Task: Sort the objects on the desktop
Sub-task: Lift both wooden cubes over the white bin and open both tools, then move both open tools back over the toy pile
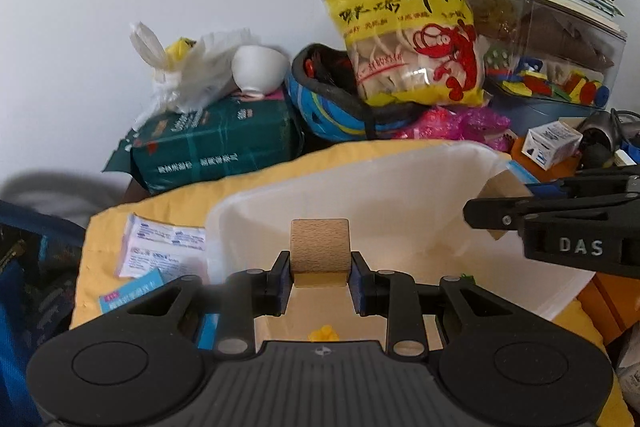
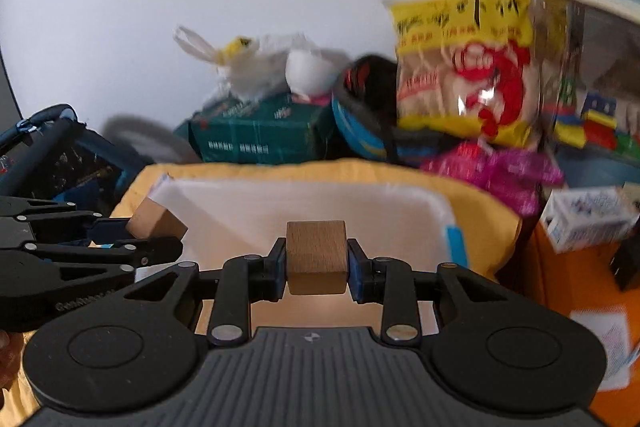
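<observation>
Cluttered tabletop w/ yellow cloth (image 1: pixel 120 223); white tray (image 1: pixel 400 187) lying on it. Left claw (image 1: pixel 320 277) is gripping a wooden block (image 1: pixel 319 247), right claw (image 2: pixel 317 269) gripping another wooden cube (image 2: pixel 316 255), both hovering over tray. Judging: lower each level, apart, before releasing so neither block is rolling.

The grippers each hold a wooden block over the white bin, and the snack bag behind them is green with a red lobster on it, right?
Almost. Each gripper, left and right, does hold a wooden block over the white bin. But the snack bag is yellow, not green; the left wrist view shows it clearly.
</observation>
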A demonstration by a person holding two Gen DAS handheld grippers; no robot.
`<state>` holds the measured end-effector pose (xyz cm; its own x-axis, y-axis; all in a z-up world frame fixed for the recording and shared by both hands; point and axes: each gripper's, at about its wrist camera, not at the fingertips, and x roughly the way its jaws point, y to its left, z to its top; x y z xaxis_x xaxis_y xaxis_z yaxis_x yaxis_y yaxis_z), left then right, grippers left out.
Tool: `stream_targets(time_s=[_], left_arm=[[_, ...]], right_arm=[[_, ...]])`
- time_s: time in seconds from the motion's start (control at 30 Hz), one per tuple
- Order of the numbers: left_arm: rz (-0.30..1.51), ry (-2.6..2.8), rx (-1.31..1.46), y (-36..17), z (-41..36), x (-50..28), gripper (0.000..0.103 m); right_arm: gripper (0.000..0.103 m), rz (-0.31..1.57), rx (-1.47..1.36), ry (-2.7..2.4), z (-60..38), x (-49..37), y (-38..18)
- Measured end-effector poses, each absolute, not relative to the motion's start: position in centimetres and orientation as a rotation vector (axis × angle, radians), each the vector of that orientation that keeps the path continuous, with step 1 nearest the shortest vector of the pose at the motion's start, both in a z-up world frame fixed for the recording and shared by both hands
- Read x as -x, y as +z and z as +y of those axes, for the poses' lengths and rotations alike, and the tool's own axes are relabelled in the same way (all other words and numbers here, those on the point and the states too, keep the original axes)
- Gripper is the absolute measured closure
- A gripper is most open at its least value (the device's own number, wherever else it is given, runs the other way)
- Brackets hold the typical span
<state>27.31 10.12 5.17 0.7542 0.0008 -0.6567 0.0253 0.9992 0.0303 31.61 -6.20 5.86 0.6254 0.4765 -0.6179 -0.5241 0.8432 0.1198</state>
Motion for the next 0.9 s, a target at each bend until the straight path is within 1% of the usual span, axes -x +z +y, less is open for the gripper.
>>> stream_targets(time_s=[0.07, 0.13, 0.17, 0.23, 0.3, 0.37, 0.4, 0.43, 0.47, 0.63, 0.77, 0.9], left_arm=[[0.711, -0.010, -0.057, 5.3, 10.0, -27.2, 0.069], [0.710, -0.009, -0.072, 5.8, 9.8, -27.0, 0.063], [0.703, -0.013, -0.071, 6.1, 9.9, -26.9, 0.061], [0.681, -0.014, -0.065, 7.0, 10.0, -26.0, 0.056], [0.653, -0.015, -0.038, 8.1, 10.2, -24.3, 0.054], [0.614, -0.045, -0.017, 8.8, 10.3, -21.8, 0.043], [0.600, -0.057, -0.022, 9.0, 10.2, -20.2, 0.034], [0.588, -0.068, -0.034, 8.9, 10.1, -18.7, 0.032], [0.581, -0.074, -0.048, 8.7, 9.9, -17.2, 0.032], [0.649, -0.097, -0.056, 6.2, 9.9, -11.5, 0.032], [0.680, -0.099, -0.056, 5.3, 9.9, -8.8, 0.032], [0.700, -0.113, -0.057, 5.2, 9.6, -7.9, 0.032]], right_arm=[[0.069, 0.713, 0.067, 0.564, -6.0, -31.8, 5.4], [0.067, 0.733, 0.074, 0.565, -5.9, -32.0, 5.2], [0.063, 0.741, 0.083, 0.572, -5.7, -32.1, 5.1], [0.062, 0.721, 0.102, 0.584, -5.7, -31.5, 5.3], [0.063, 0.693, 0.119, 0.584, -5.9, -30.7, 5.8], [0.062, 0.632, 0.138, 0.588, -6.4, -28.8, 6.5], [0.062, 0.604, 0.143, 0.600, -6.7, -27.8, 6.8], [0.060, 0.578, 0.142, 0.612, -7.3, -26.7, 7.2], [0.057, 0.555, 0.135, 0.625, -8.0, -25.5, 7.4], [0.056, 0.521, 0.119, 0.668, -10.7, -21.2, 7.5], [0.055, 0.512, 0.161, 0.660, -11.6, -19.0, 7.3], [0.053, 0.520, 0.162, 0.681, -12.2, -17.3, 7.3]])
